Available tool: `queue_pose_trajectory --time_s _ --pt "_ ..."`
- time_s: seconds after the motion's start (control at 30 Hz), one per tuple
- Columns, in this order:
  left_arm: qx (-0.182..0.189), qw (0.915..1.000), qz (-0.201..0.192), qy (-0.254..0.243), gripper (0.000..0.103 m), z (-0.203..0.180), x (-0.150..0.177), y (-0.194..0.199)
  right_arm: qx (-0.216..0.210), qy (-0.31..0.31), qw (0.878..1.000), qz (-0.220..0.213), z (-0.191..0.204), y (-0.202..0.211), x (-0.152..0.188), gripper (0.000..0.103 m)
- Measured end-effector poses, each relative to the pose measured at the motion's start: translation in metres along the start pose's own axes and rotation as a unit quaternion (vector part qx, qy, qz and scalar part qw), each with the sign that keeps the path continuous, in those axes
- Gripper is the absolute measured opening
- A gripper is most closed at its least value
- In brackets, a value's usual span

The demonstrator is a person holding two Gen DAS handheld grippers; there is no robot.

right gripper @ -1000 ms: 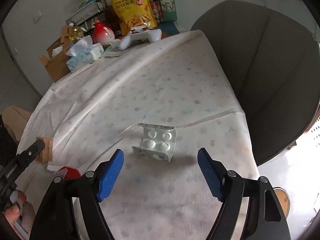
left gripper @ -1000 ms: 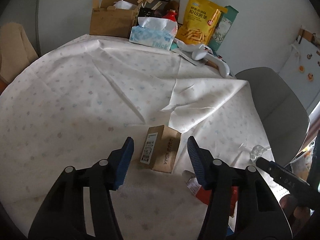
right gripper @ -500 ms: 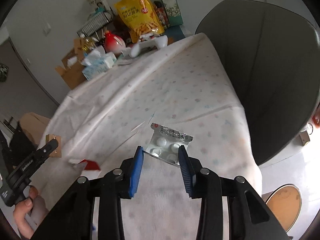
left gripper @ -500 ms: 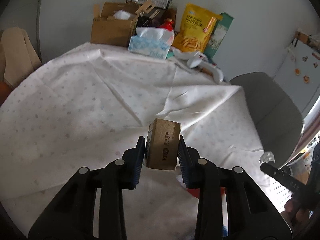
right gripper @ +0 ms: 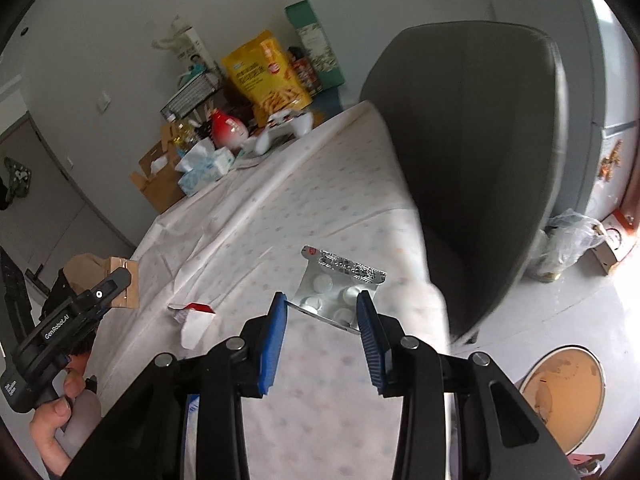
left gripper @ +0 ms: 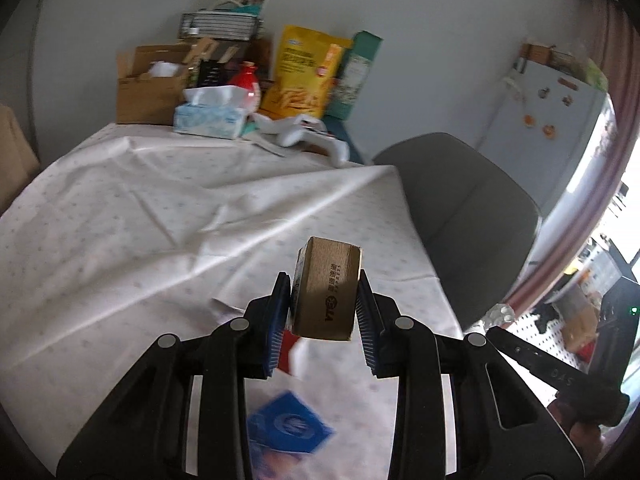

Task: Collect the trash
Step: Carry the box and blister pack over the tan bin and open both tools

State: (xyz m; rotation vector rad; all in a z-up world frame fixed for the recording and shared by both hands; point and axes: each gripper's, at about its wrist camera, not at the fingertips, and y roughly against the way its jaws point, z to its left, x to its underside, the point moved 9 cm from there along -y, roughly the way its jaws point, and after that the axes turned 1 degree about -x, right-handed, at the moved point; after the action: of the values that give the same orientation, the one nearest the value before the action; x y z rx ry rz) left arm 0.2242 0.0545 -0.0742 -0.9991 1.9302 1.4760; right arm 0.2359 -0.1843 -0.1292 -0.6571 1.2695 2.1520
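my left claw point(left gripper: 323, 305) grips the small cardboard box point(left gripper: 326, 287), lifted clear of the tablecloth point(left gripper: 120, 240). my right claw point(right gripper: 322, 314) pinches the pill blister pack point(right gripper: 338, 288), also off the cloth. the torn red-and-white wrapper point(right gripper: 192, 316) and blue packet point(left gripper: 288, 426) are left; no bin shows.

Bright daylight comes in from the right and washes out the floor there. The edges bend round and go dark. The near blue square packet point(left gripper: 289, 426) is blurry.
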Motion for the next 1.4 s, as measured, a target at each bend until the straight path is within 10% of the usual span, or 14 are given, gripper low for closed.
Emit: queue_pose_trajectory --time_s 1.13,1.4 --pt "0.156 0.9696 0.126 -0.14 0.033 -0.275 0.118 -0.067 0.174 -0.093 0.98 -0.021 -0.247 0.122 0.04 0.037" --pt "0.175 0.9559 0.158 -0.175 0.033 -0.315 0.152 -0.076 0.235 -0.138 0.962 -0.007 -0.315 0.137 0.075 0.055"
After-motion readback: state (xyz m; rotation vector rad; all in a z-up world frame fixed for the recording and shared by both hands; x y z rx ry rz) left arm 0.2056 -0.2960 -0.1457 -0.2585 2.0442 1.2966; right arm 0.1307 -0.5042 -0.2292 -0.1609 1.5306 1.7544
